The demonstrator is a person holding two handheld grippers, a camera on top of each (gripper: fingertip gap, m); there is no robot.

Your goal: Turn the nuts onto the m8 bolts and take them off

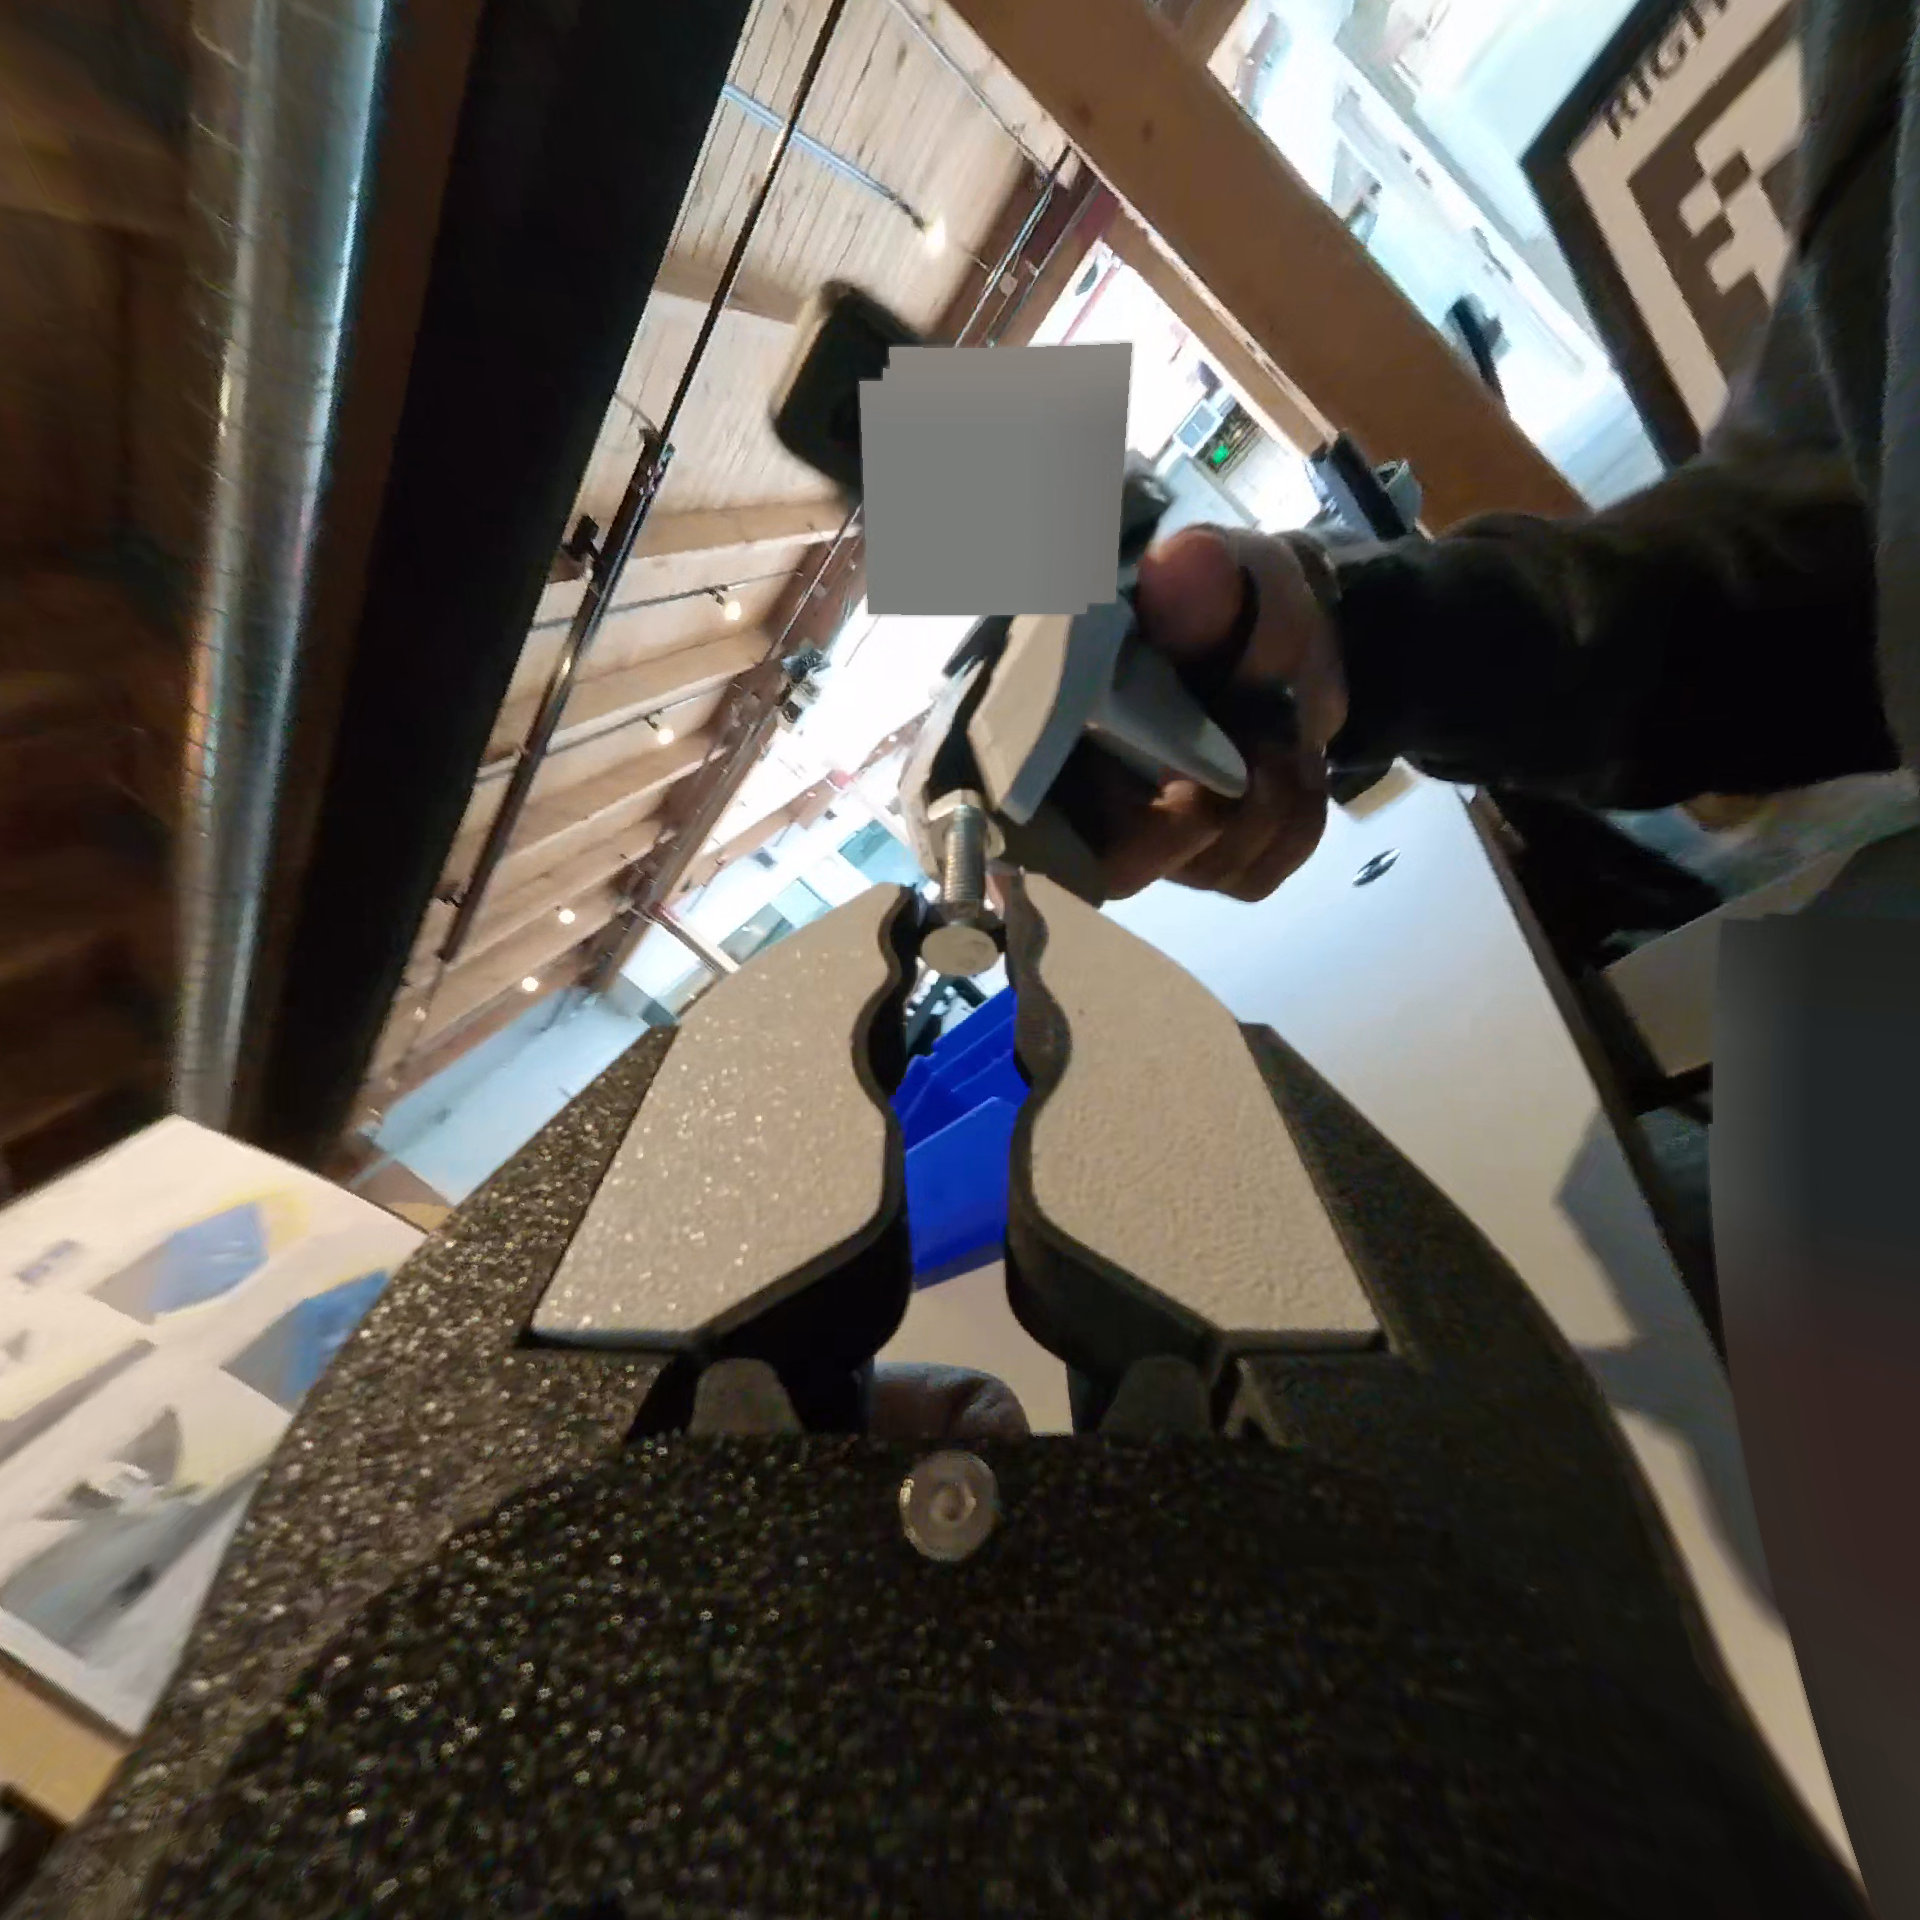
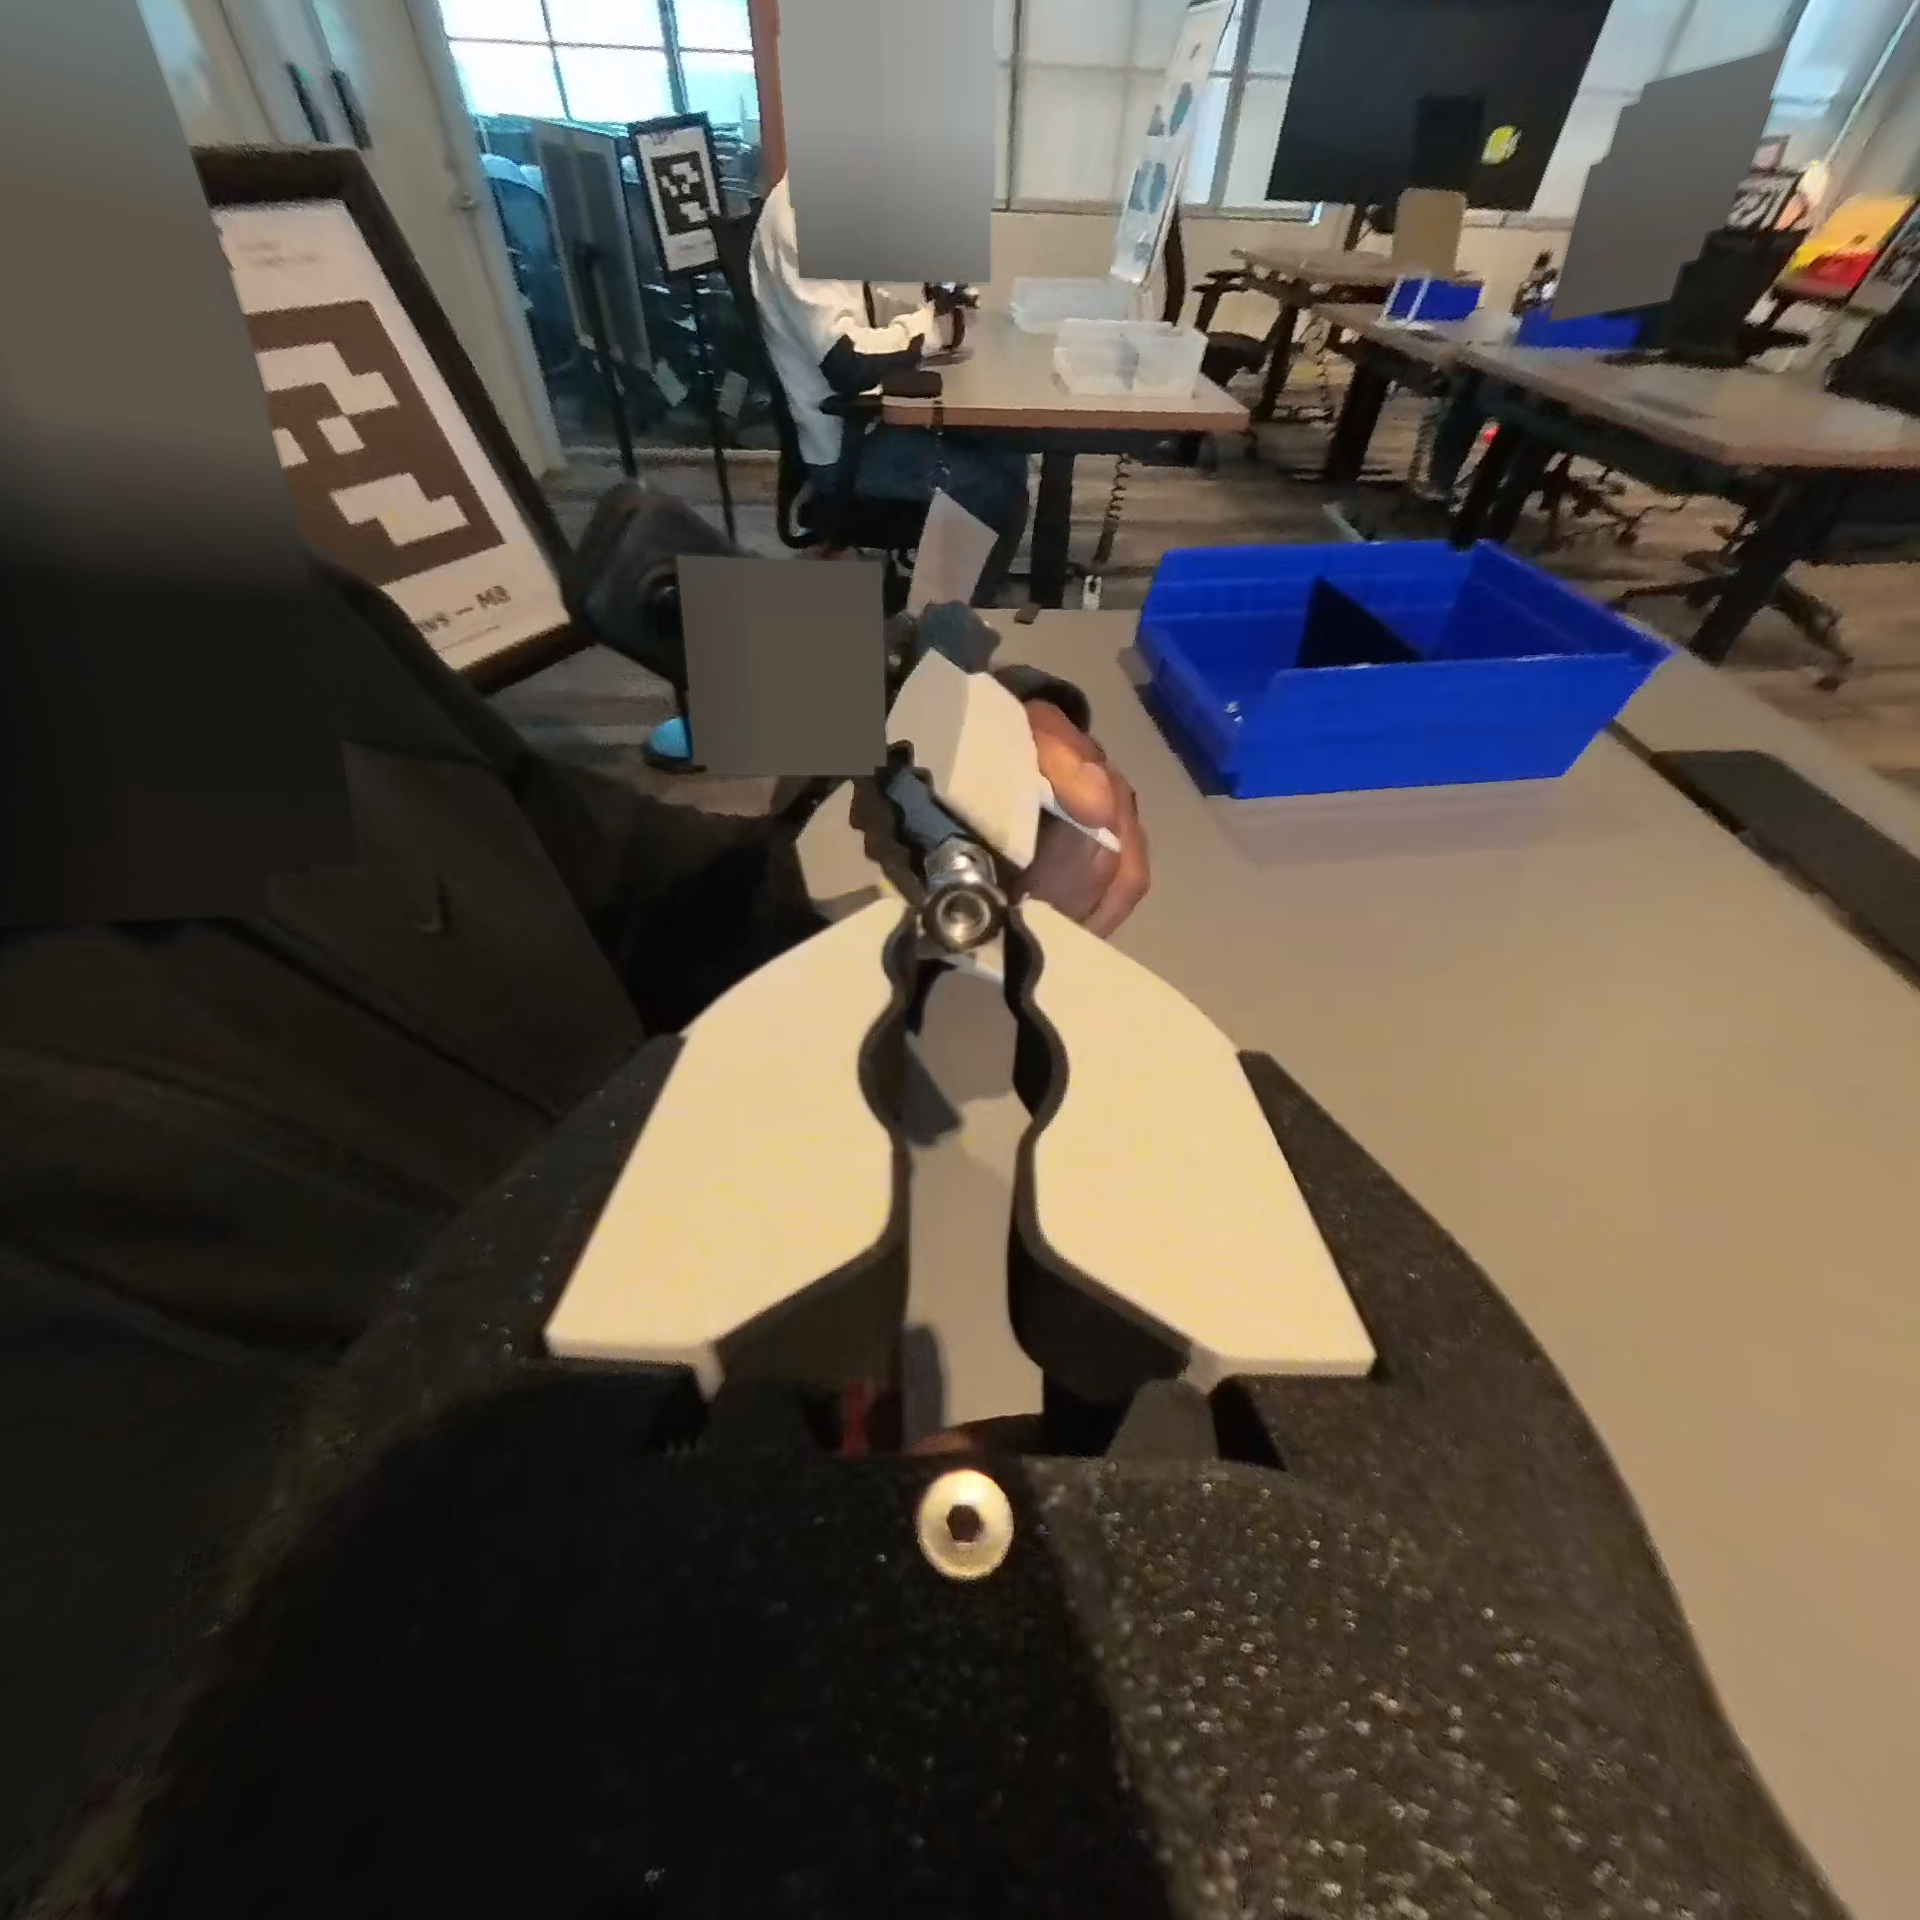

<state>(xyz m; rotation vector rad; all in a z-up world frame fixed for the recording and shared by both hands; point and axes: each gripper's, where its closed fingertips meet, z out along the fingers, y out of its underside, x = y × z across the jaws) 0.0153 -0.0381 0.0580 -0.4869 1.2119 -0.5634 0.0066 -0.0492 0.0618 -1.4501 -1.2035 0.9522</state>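
Left wrist view shows one bolt (image 1: 961,868), a short steel piece with a hex head, held up in the air above the grey table (image 1: 1247,997); your left gripper (image 1: 958,940) is clenched on the head, and the thread points away to your right gripper (image 1: 961,821), which is closed on one nut (image 1: 951,805) at the far end of the thread. From the right wrist view the same nut (image 2: 961,914) sits between the tips of the right gripper (image 2: 958,925), and the bolt (image 2: 925,821) runs beyond it to the left gripper (image 2: 904,779). I judge that both pieces are stiff, small, rather light and smooth, so they can slip or twist in the pads; hold the flat sides of the hex head and of the nut, not the thread. I count one bolt, one nut and two grippers. Beyond the bolt one blue bin (image 2: 1392,665) with a divider stands on the table, well apart; what lies inside it I cannot tell.
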